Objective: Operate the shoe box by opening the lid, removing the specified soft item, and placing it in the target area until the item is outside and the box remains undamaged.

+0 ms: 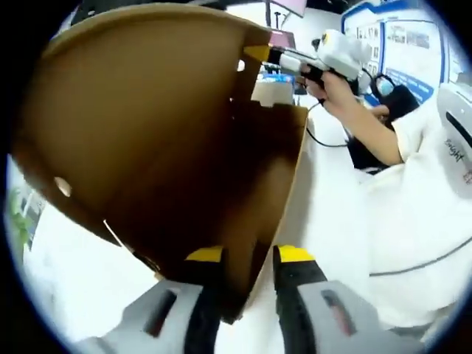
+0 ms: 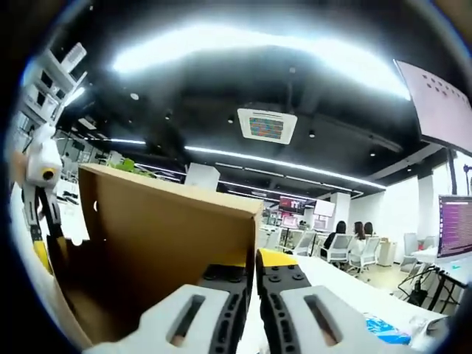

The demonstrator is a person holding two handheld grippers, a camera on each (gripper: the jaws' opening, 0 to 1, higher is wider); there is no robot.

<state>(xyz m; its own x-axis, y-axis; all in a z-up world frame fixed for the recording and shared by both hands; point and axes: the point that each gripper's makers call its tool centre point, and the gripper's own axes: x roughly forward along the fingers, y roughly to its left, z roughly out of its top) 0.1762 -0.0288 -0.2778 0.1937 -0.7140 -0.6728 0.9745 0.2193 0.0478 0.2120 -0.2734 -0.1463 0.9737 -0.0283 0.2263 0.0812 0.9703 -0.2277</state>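
Gripping the brown cardboard shoe box (image 1: 147, 147) by its edges: left gripper (image 1: 251, 258) clamping a panel's edge between yellow-tipped jaws, right gripper (image 2: 251, 269) pinching the far rim near the top corner, jaws together on cardboard. Tilting above a white table (image 1: 74, 295). Showing nothing of the soft item; a person's hand (image 1: 335, 85) holding the right gripper.

The shoe box (image 1: 147, 140) is brown cardboard, dull and smooth, with a paler raw edge. The left gripper (image 1: 249, 258) clamped on it has grey plastic jaws with black ribbed pads and yellow tips. Past the box, the right gripper (image 1: 324, 55) is shiny white plastic. The sleeve (image 1: 428, 184) beside it is soft white cloth.
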